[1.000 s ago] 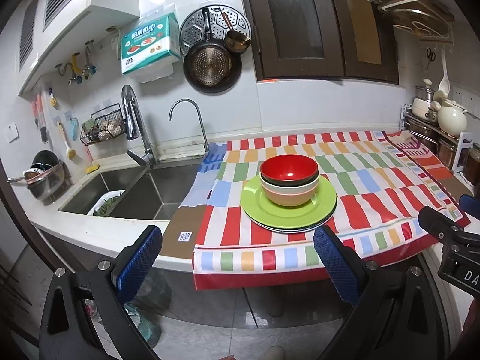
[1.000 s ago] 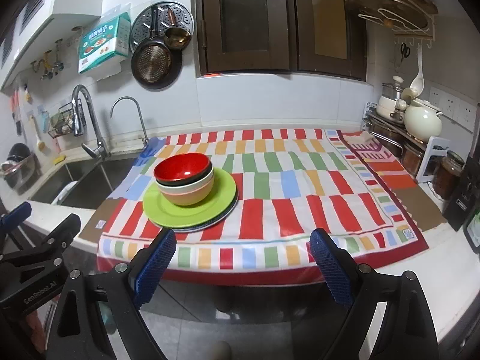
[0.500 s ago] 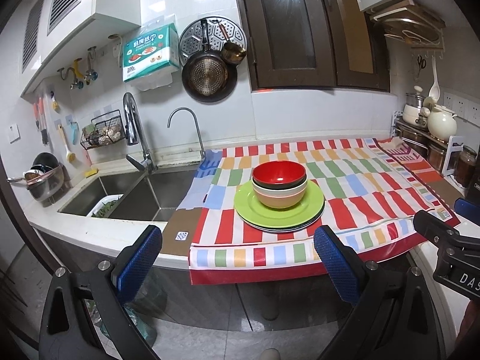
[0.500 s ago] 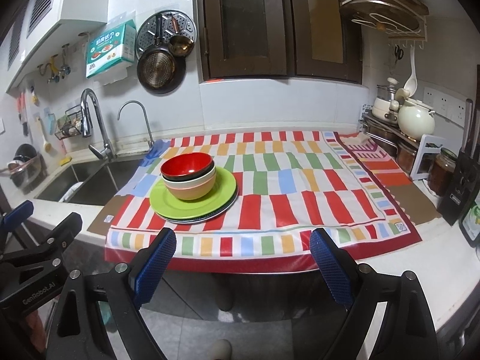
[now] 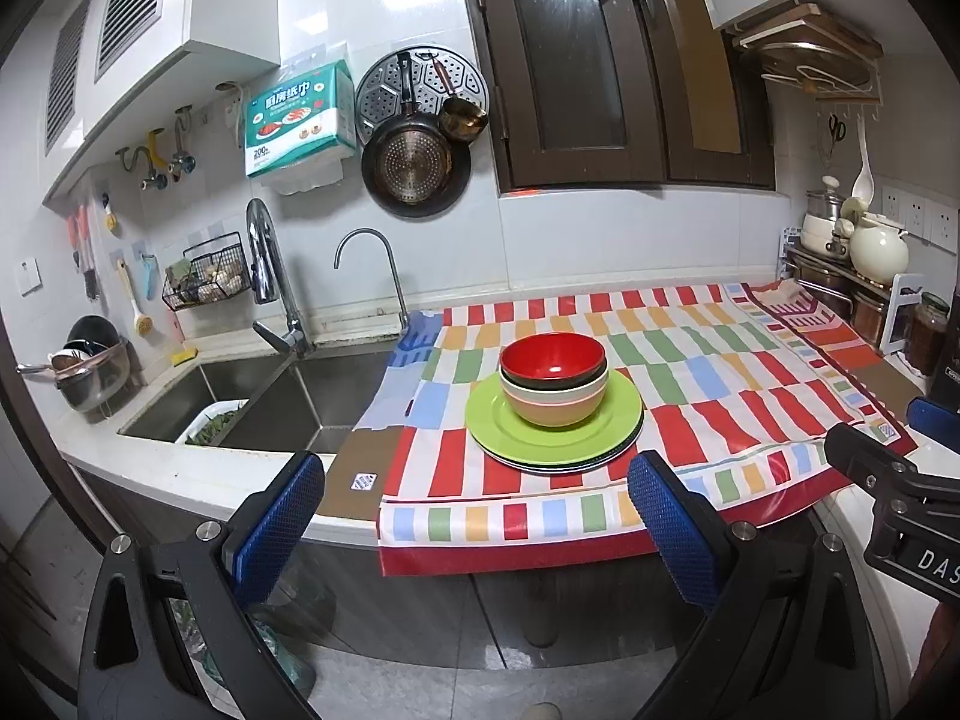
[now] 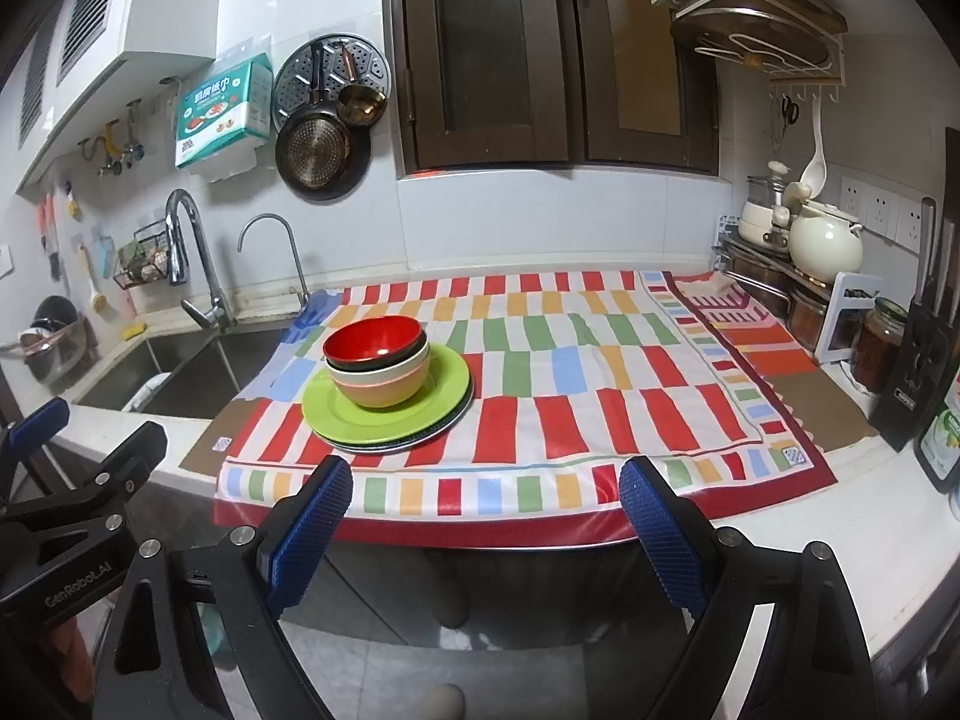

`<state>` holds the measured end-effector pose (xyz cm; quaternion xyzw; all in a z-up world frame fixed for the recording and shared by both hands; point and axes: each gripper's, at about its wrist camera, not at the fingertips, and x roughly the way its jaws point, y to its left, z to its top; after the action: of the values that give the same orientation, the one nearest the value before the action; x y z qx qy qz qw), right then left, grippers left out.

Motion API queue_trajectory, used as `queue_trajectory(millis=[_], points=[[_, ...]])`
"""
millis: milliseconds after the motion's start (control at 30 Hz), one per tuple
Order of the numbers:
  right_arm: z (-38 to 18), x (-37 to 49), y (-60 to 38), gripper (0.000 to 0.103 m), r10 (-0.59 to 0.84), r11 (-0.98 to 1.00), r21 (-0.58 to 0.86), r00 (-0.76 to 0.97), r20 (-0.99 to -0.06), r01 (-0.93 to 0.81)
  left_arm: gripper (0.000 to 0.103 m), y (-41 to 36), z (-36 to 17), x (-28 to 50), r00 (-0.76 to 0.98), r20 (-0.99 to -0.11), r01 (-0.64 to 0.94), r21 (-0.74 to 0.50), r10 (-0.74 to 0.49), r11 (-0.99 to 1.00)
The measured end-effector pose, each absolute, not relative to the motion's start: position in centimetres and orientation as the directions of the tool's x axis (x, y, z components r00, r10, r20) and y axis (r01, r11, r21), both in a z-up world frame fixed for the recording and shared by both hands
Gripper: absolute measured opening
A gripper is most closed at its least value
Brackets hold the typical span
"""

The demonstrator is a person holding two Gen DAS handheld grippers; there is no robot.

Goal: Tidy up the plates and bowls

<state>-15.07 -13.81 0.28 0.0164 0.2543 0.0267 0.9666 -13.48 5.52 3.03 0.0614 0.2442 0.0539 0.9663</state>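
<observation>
A stack of bowls, red bowl [image 5: 552, 358] on top and a tan one [image 5: 555, 405] at the bottom, sits on a green plate [image 5: 498, 429] that lies on other plates. The stack rests on a striped cloth [image 5: 708, 384] on the counter; it also shows in the right wrist view, with the red bowl [image 6: 373, 341] and green plate [image 6: 441, 396]. My left gripper [image 5: 474, 516] is open and empty, held off the counter's front edge. My right gripper [image 6: 486, 516] is open and empty, also in front of the counter.
A steel sink [image 5: 288, 396] with two faucets lies left of the cloth. Pots, jars and a rack [image 6: 798, 276] stand at the right, with a knife block [image 6: 924, 360] near them. Pans [image 5: 414, 162] hang on the wall. The right gripper shows at the left view's edge [image 5: 888, 480].
Both grippers have drawn back and risen slightly from the counter; the stack of bowls and plates looks smaller and farther. The dishes have not moved.
</observation>
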Motion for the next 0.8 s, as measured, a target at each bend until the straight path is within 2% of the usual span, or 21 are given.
queue_trajectory(millis=[800], points=[[0.64,-15.15,-13.7,0.092,0.051,0.999,0.037,0.87,-0.49,-0.038,0.103,5.78,3.45,-13.13,0.884,-0.445,-0.079,0.155,0.141,0.985]])
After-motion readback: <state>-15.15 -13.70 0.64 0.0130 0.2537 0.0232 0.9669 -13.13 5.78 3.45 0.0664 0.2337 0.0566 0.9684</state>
